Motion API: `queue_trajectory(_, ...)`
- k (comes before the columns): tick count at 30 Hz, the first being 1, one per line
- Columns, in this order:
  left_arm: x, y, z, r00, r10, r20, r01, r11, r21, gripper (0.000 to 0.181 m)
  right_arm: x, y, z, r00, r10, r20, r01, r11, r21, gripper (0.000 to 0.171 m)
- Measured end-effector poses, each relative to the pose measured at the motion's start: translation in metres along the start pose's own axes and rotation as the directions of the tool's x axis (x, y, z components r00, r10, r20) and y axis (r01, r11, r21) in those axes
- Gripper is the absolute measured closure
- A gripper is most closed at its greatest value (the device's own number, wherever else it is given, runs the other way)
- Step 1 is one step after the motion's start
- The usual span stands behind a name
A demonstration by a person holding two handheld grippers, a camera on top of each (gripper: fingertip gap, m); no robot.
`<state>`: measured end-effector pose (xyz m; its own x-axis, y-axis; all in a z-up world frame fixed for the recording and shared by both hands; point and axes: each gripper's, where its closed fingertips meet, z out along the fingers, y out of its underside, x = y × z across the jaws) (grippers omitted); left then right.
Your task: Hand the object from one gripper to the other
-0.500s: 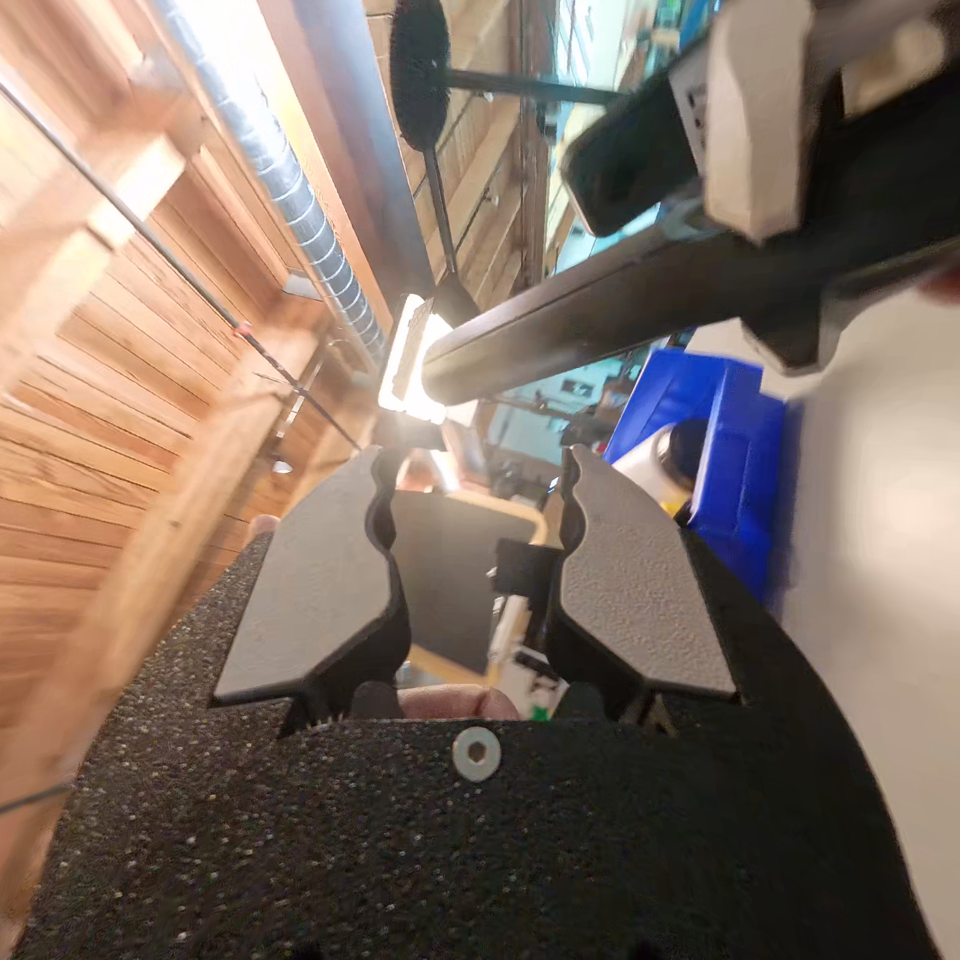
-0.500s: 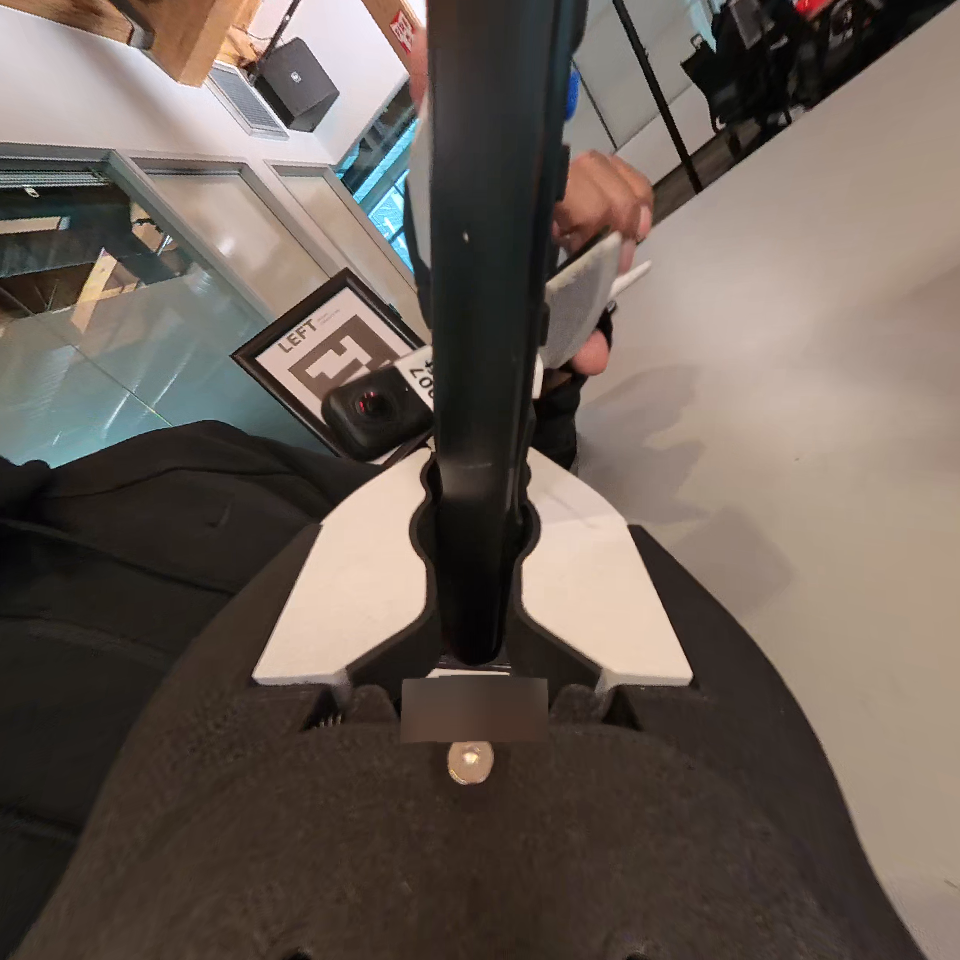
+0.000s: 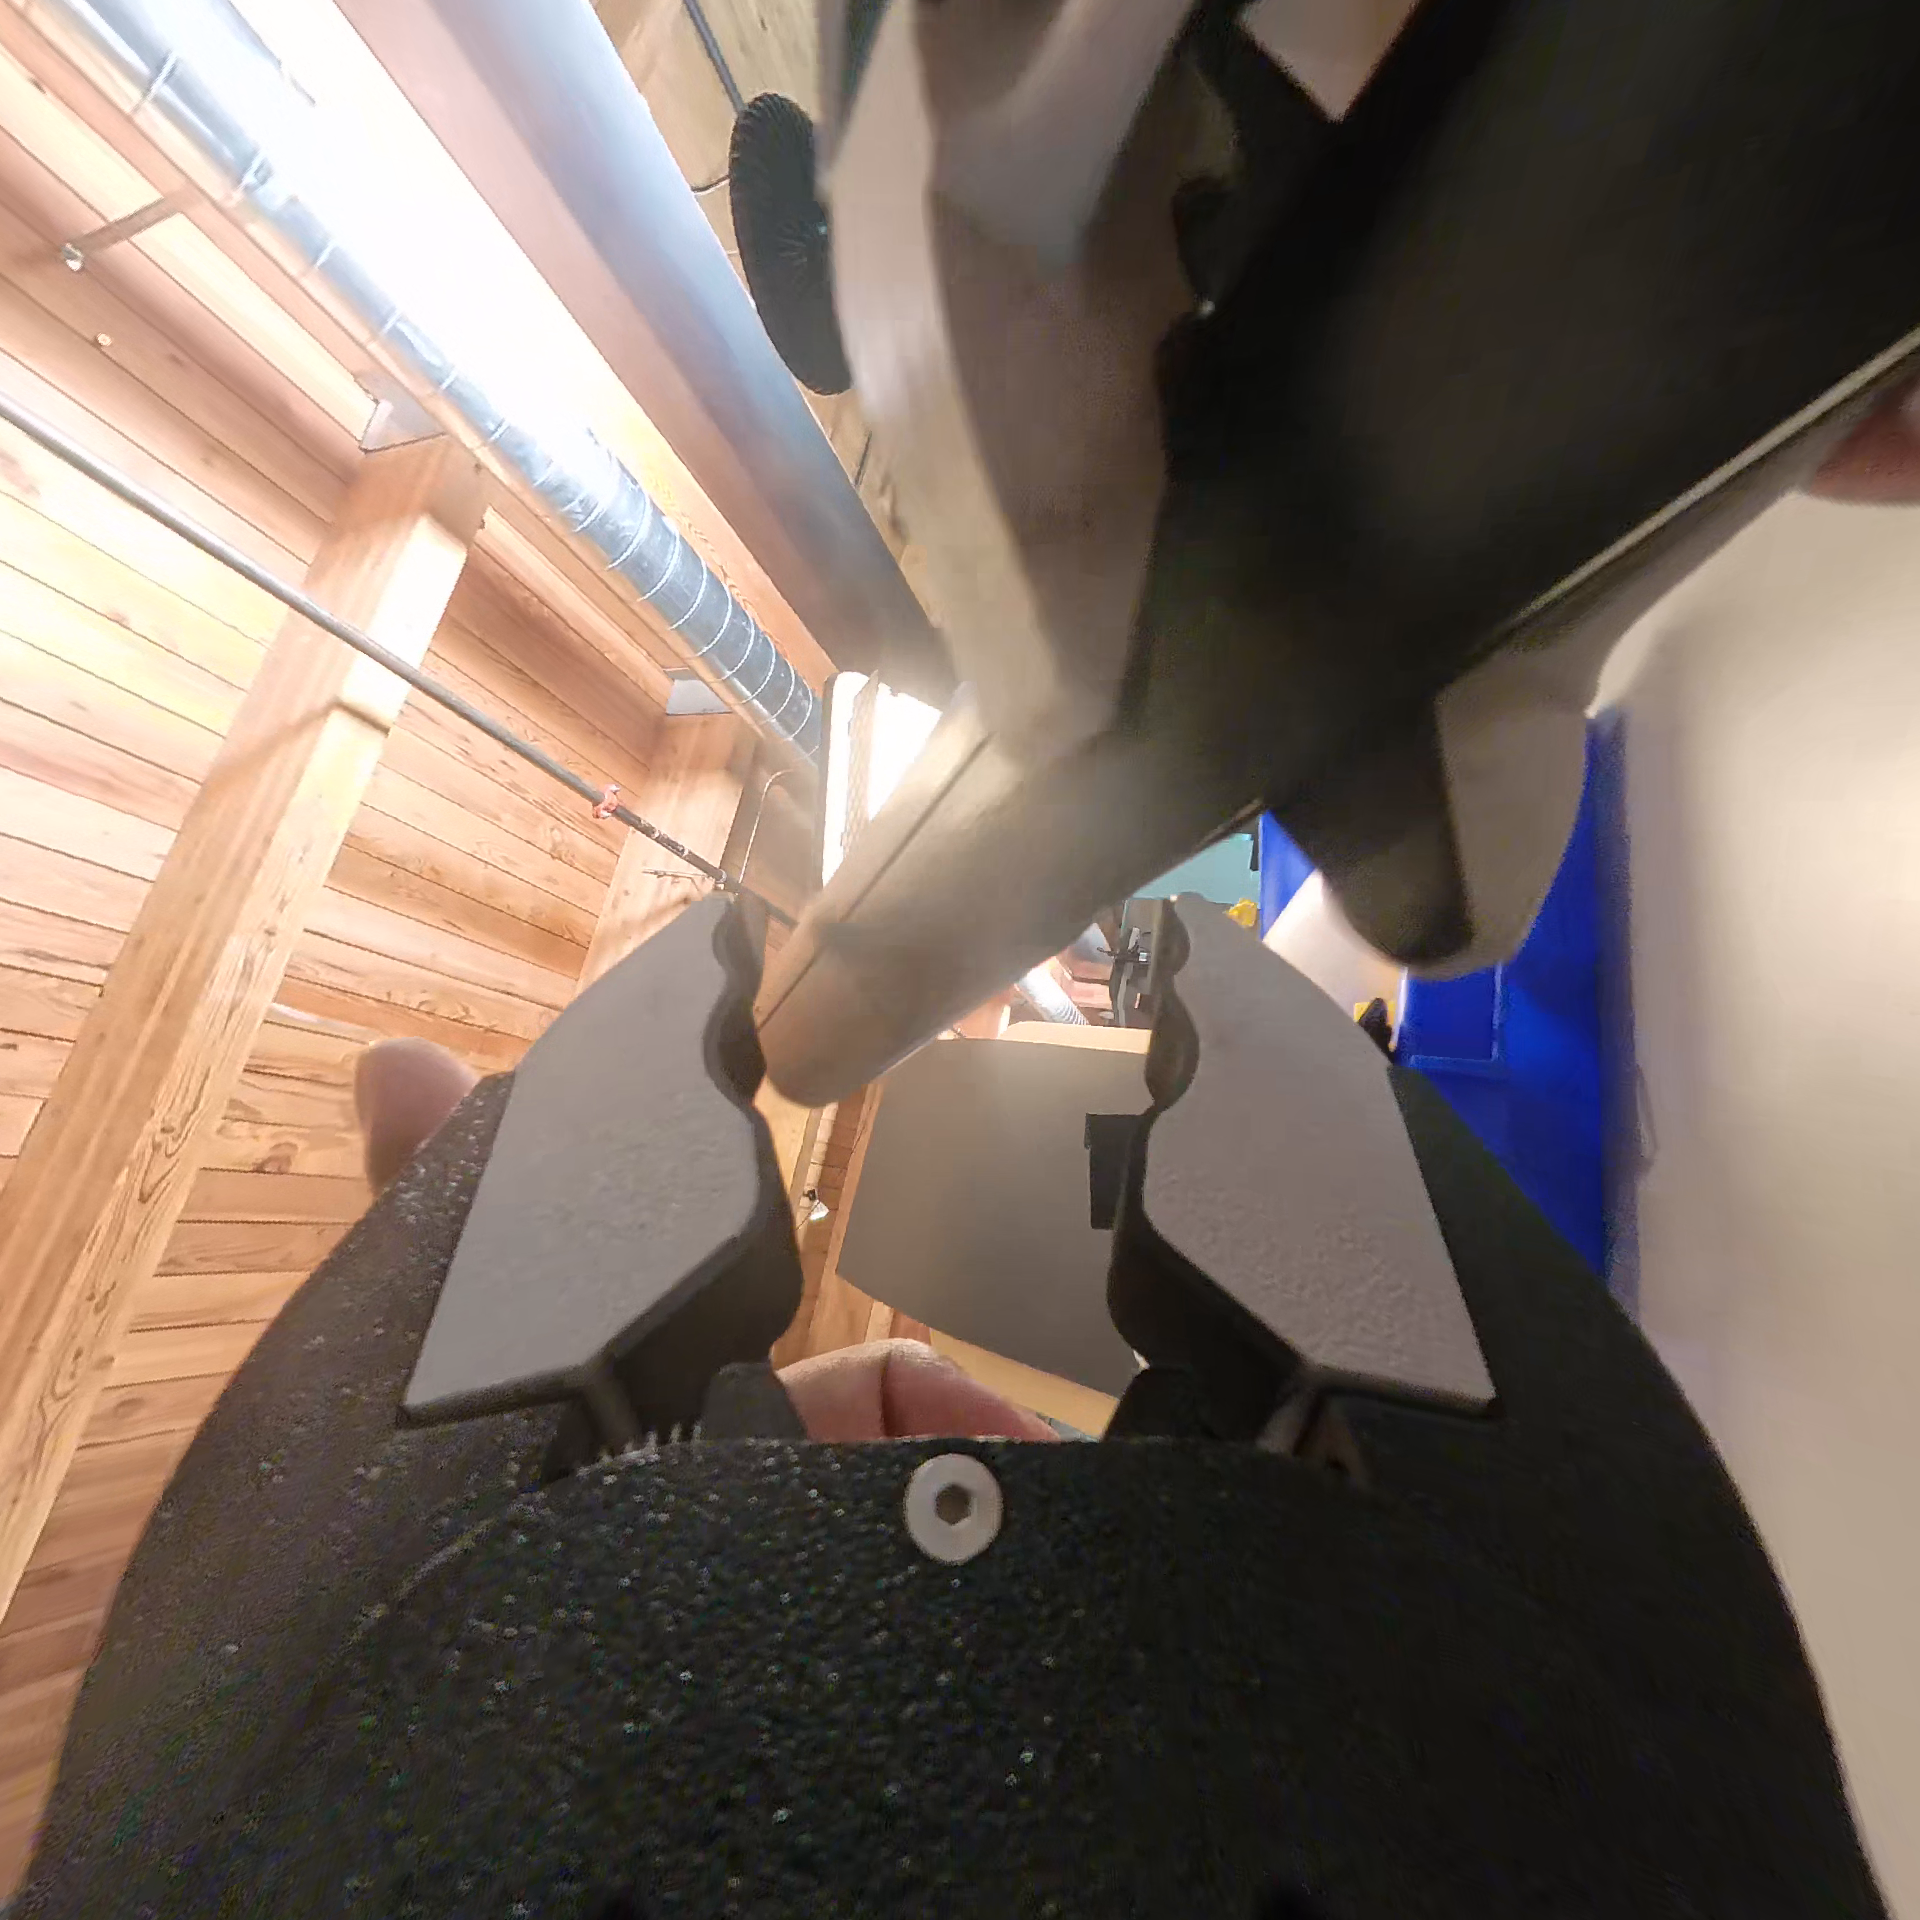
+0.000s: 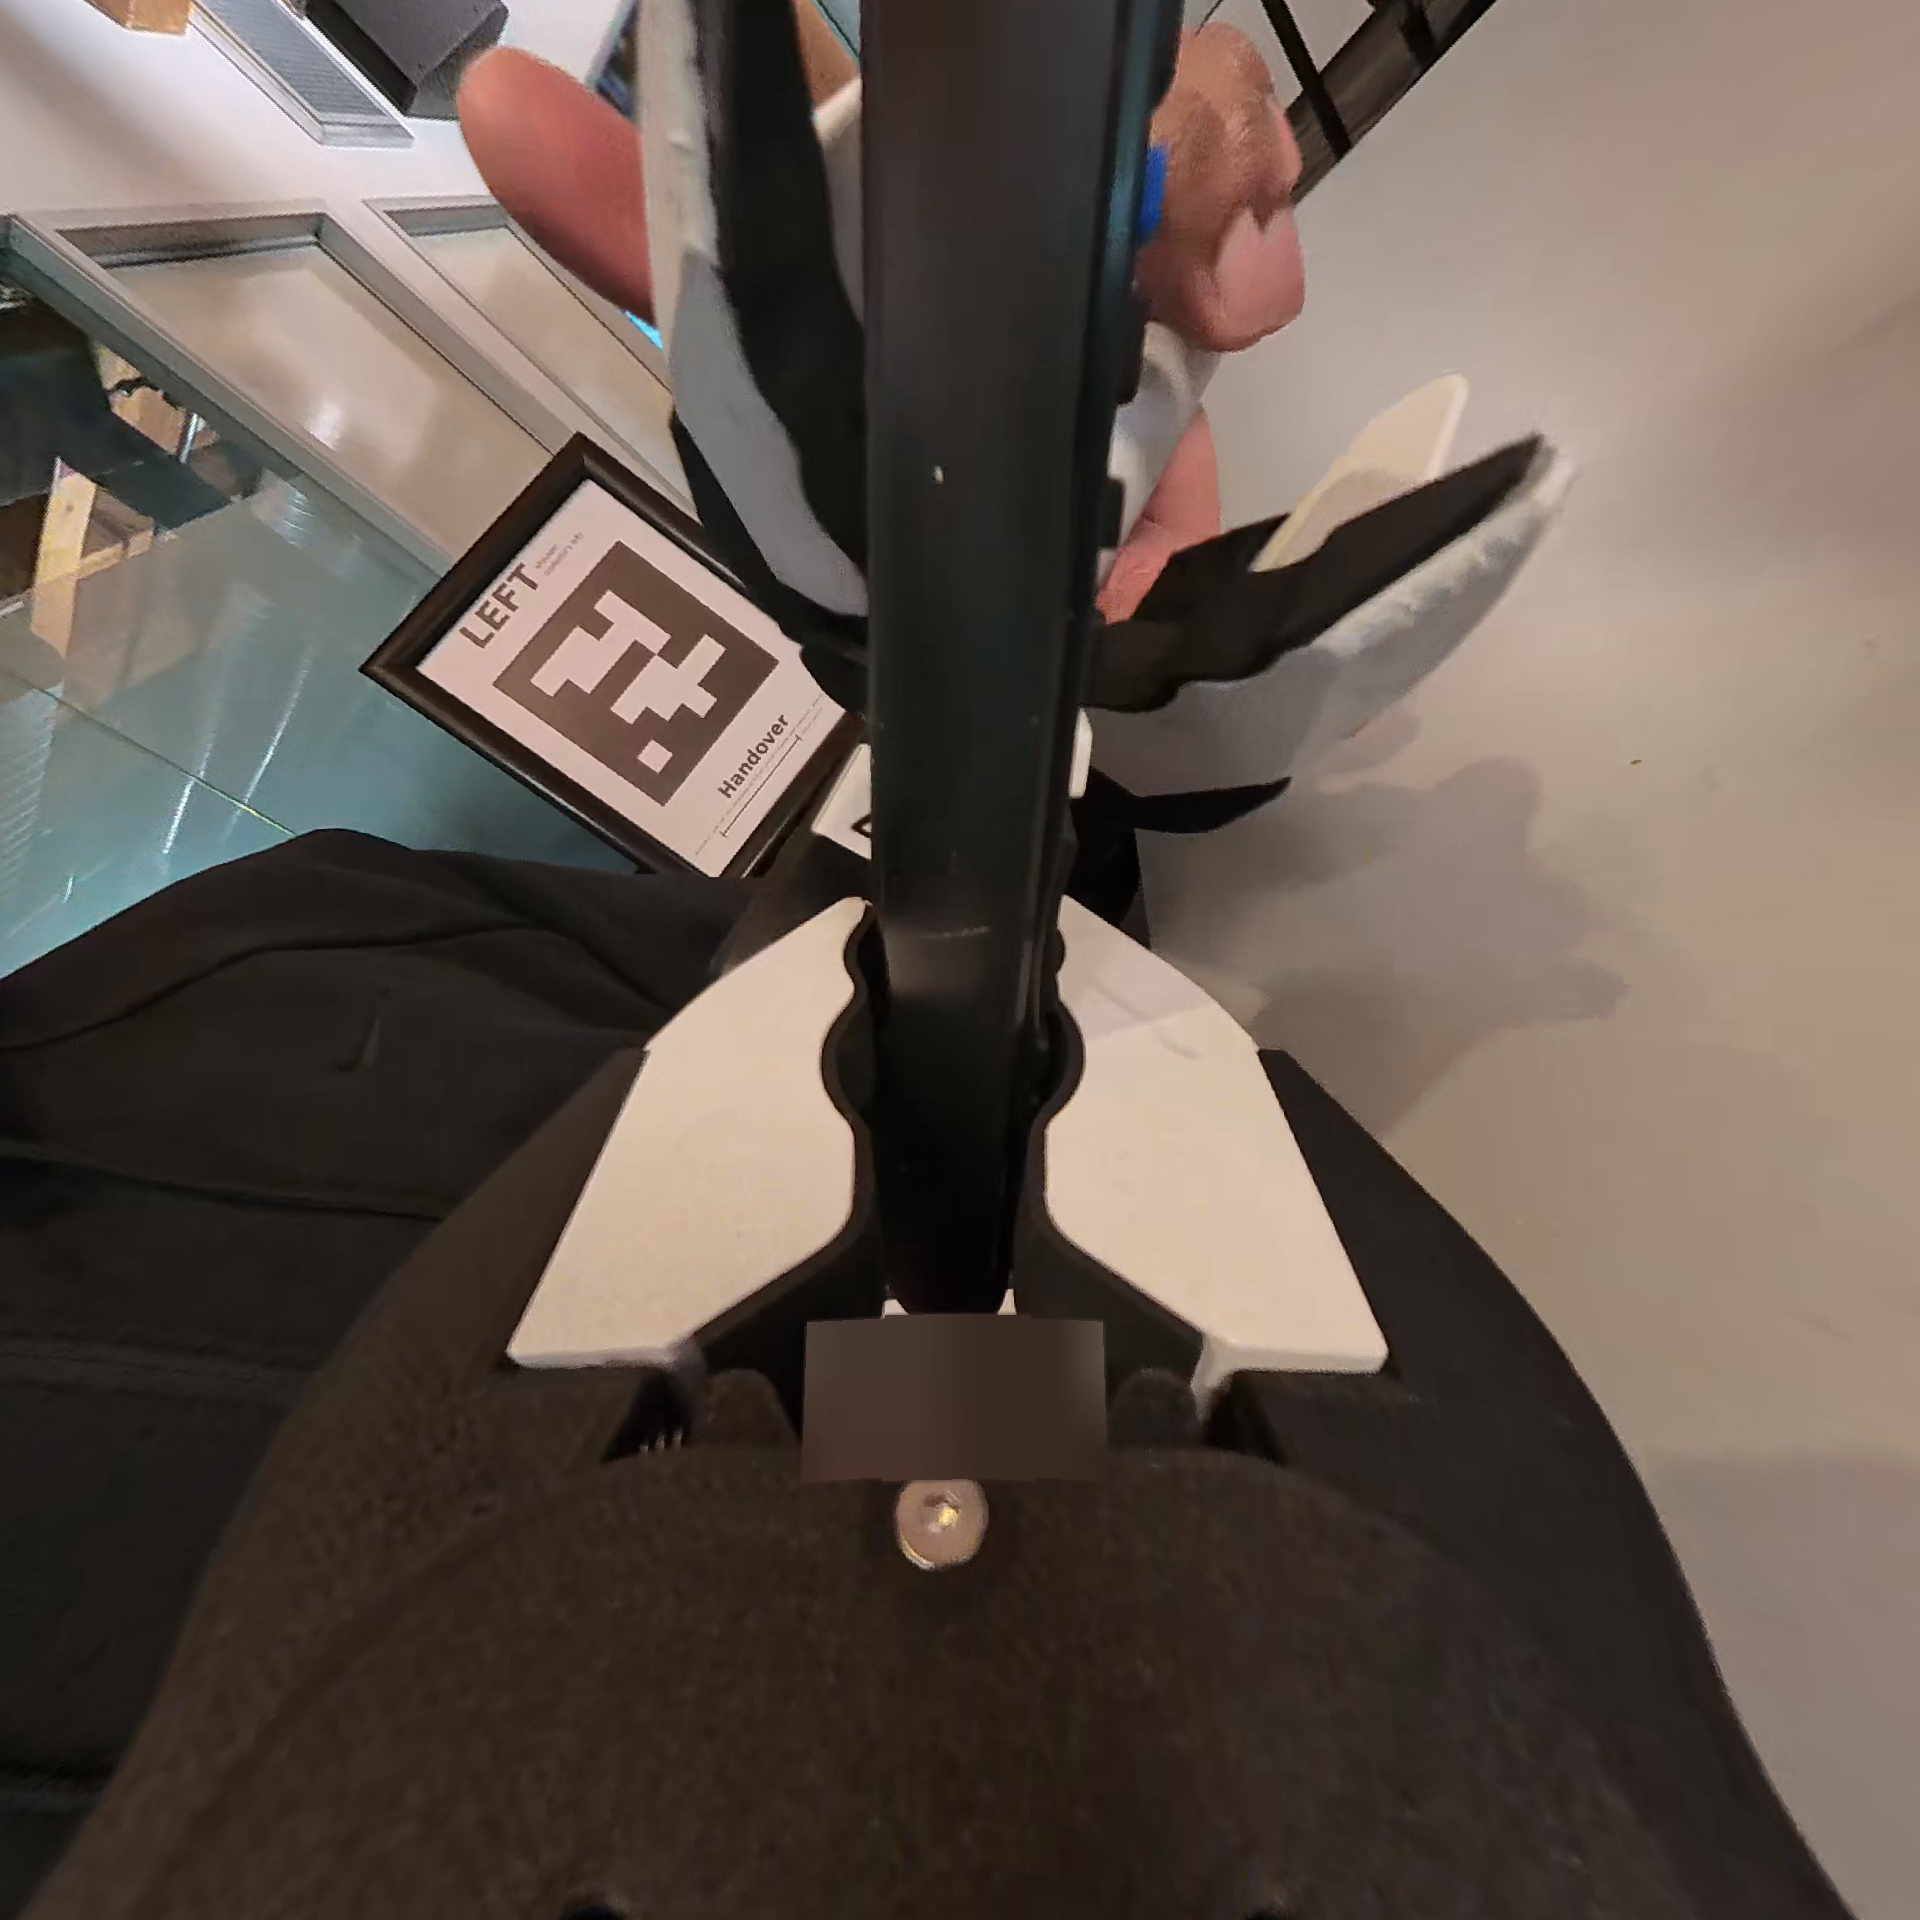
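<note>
Black and bar-shaped, the object [image 4: 977, 623] is clenched at its near end between the white pads of the right gripper [image 4: 951, 1101]; its long axis runs straight out along that gripper's fingers, away from its camera; the far end reaches into the released left gripper [image 3: 951, 1049], whose jaws stand well apart. In the left wrist view the object's rounded tip [image 3: 894, 987] lies between the jaws, just beside or touching the inner edge of the left-hand finger [image 3: 623, 1174], with clear space to the right-hand finger; the axis crosses the gap at a slant rather than square to it; the coming closure likely depends on centring that tip. The object looks smooth, hard and slightly glossy, with a flat side and a thin seam along it; the left gripper's pads are matte grey with scalloped inner edges; both gripper bodies are rough black, speckled material. The right gripper's own body fills the upper part of the left wrist view, blurred.
</note>
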<state>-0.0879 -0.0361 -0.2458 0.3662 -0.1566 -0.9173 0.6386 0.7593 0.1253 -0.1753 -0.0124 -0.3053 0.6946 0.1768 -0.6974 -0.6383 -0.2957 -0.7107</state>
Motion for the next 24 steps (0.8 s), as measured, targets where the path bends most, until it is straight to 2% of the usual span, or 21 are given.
queue_trajectory(2, 0.003, -0.005, 0.001, 1.0, 0.005, -0.008, -0.005, 1.0, 0.01, 0.116, -0.002, 0.002, 0.003, 1.0, 0.0, 0.008, 0.0, 1.0, -0.012, 0.145)
queue_trajectory(5, 0.003, -0.005, 0.003, 1.0, -0.017, -0.005, 0.017, 1.0, -0.006, 0.145, -0.002, 0.004, 0.007, 1.0, 0.006, 0.01, -0.006, 1.0, -0.019, 0.143)
queue_trajectory(10, 0.011, 0.012, 0.003, 0.998, -0.04, -0.046, 0.036, 0.996, -0.08, 0.152, -0.006, -0.005, 0.001, 0.998, -0.056, 0.023, 0.056, 0.998, 0.022, 0.129)
queue_trajectory(15, 0.006, 0.036, 0.003, 0.99, -0.139, -0.018, 0.133, 0.972, -0.196, 0.153, -0.011, -0.034, -0.025, 0.952, -0.288, -0.107, 0.301, 0.943, 0.138, 0.106)
queue_trajectory(17, 0.007, 0.05, 0.003, 0.979, -0.204, -0.012, 0.194, 0.946, -0.261, 0.153, -0.013, -0.046, -0.038, 0.878, -0.431, -0.207, 0.465, 0.872, 0.154, 0.102)
queue_trajectory(19, 0.013, 0.062, 0.003, 0.954, -0.3, -0.02, 0.278, 0.904, -0.324, 0.153, -0.012, -0.059, -0.053, 0.75, -0.561, -0.35, 0.636, 0.757, 0.149, 0.1)
queue_trajectory(21, 0.018, 0.068, 0.003, 0.914, -0.406, -0.021, 0.371, 0.855, -0.362, 0.153, -0.012, -0.063, -0.062, 0.595, -0.669, -0.445, 0.772, 0.63, 0.086, 0.097)
queue_trajectory(24, 0.019, 0.069, 0.004, 0.829, -0.56, -0.004, 0.518, 0.77, -0.372, 0.153, -0.006, -0.064, -0.07, 0.312, -0.785, -0.535, 0.902, 0.422, -0.094, 0.096)
